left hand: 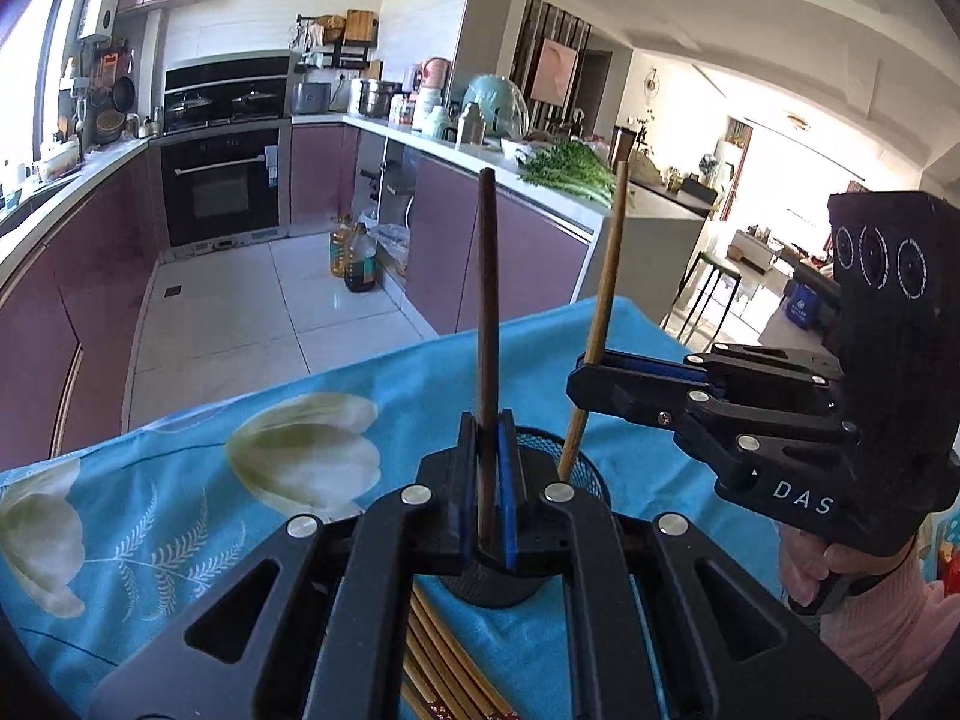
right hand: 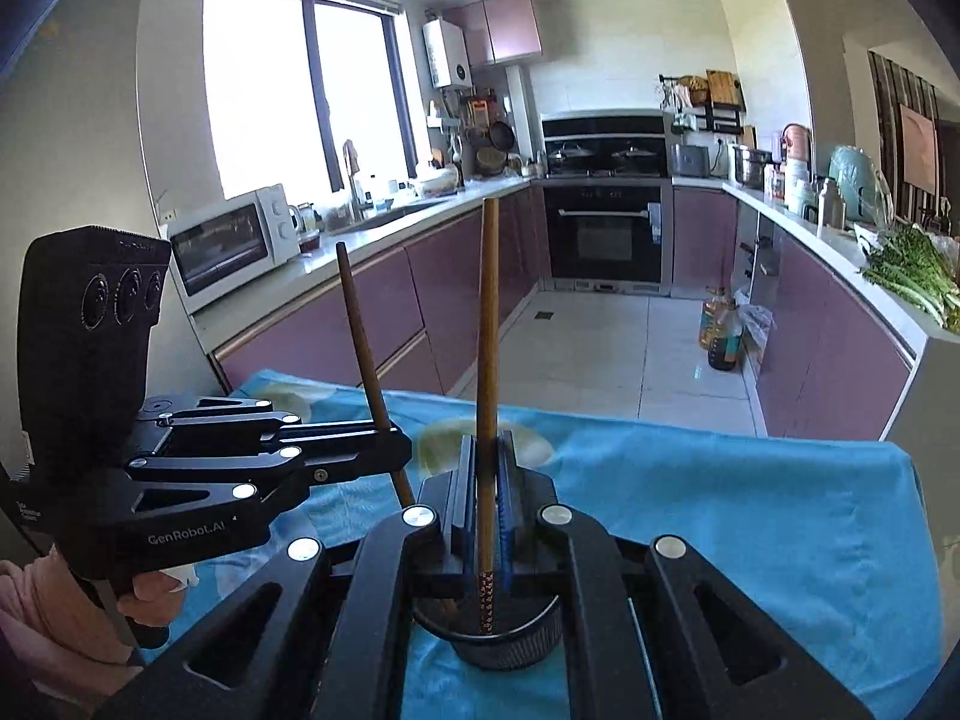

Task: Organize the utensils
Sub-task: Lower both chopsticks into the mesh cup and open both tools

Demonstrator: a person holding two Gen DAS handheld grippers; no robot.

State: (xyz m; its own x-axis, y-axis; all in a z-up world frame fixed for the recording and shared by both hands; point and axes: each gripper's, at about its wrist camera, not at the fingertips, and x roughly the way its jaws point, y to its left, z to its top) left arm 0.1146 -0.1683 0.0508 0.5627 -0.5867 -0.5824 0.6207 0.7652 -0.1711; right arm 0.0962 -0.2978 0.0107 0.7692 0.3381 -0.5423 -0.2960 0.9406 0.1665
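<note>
Chopsticks are what you are sorting, and you have one in each gripper. Your left gripper (left hand: 487, 480) is clamped tight on the dark chopstick (left hand: 489, 324), held nearly upright; your right gripper (right hand: 487, 498) is pinched just as tightly on the lighter bamboo chopstick (right hand: 487, 360), whose patterned lower end already dips inside the black mesh holder (right hand: 507, 639). Both sticks stand over that holder, which sits on the blue flowered cloth (left hand: 198, 480); in the right wrist view the dark stick's lower end also seems to reach down behind the rim, though the gripper hides exactly where it ends.

So you look to be at the drop-in step. The next move, as I judge it, calls for lowering each stick until its end is well inside the cup, then easing the fingers apart (one hand at a time is safer, since the two grippers sit close together). More chopsticks (left hand: 444, 660) lie on the cloth just in front of the holder, waiting their turn.
</note>
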